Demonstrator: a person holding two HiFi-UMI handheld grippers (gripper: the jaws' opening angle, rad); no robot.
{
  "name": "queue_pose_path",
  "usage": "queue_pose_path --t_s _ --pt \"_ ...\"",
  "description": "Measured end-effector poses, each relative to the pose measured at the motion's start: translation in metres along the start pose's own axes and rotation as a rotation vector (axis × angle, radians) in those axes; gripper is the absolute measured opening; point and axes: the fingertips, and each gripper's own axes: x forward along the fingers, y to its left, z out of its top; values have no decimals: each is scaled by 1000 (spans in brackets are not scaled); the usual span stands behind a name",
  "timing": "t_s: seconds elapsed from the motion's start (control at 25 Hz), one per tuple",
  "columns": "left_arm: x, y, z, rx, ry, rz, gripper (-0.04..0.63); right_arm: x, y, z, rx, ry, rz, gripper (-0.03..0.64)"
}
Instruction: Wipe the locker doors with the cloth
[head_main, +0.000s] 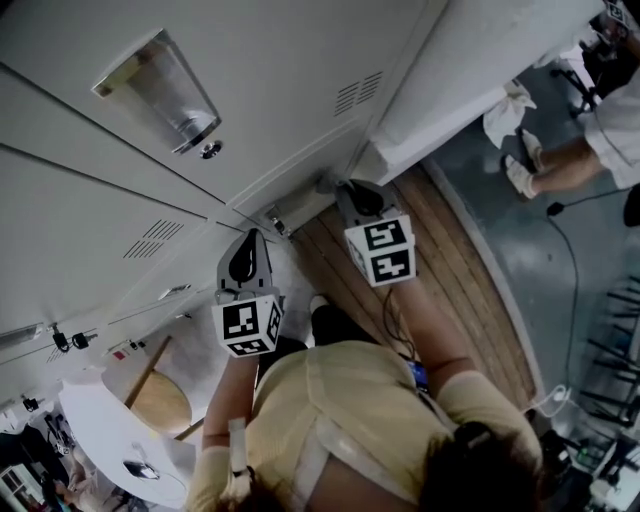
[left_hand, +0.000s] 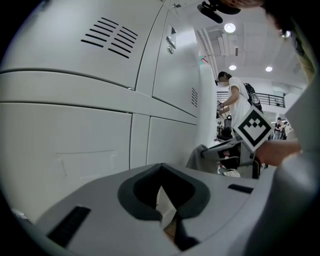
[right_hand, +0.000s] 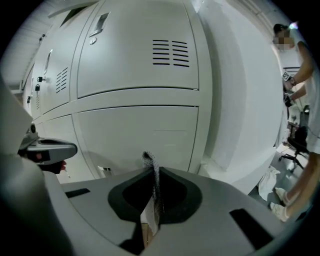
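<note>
Right tool (right_hand: 152, 186) clamped shut on a thin speckled strip of cloth (right_hand: 149, 161), which stands upright out of the jaws. Lower locker door (right_hand: 137, 132) straight ahead of it and near, contact not clear. Left tool (left_hand: 161, 189) closed as well, tips together, nothing gripped, aimed at the next doors along. Right arm likely the one for the wipe: push forward, then sweep across. Lockers all shut, contents unseen.

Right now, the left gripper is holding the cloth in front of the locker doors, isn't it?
Not quite: the right gripper holds the cloth in front of the locker doors; the right gripper view shows it pinched between its fingers.
</note>
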Motion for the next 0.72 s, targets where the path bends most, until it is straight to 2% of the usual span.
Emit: queue_pose_path --t_s 0.44,0.72 --pt "-16 11 -12 -5 14 32 -8 -4 79 -22 -91 46 170 15" --pt "-24 16 -19 -11 16 58 -8 9 112 -27 -155 52 237 15"
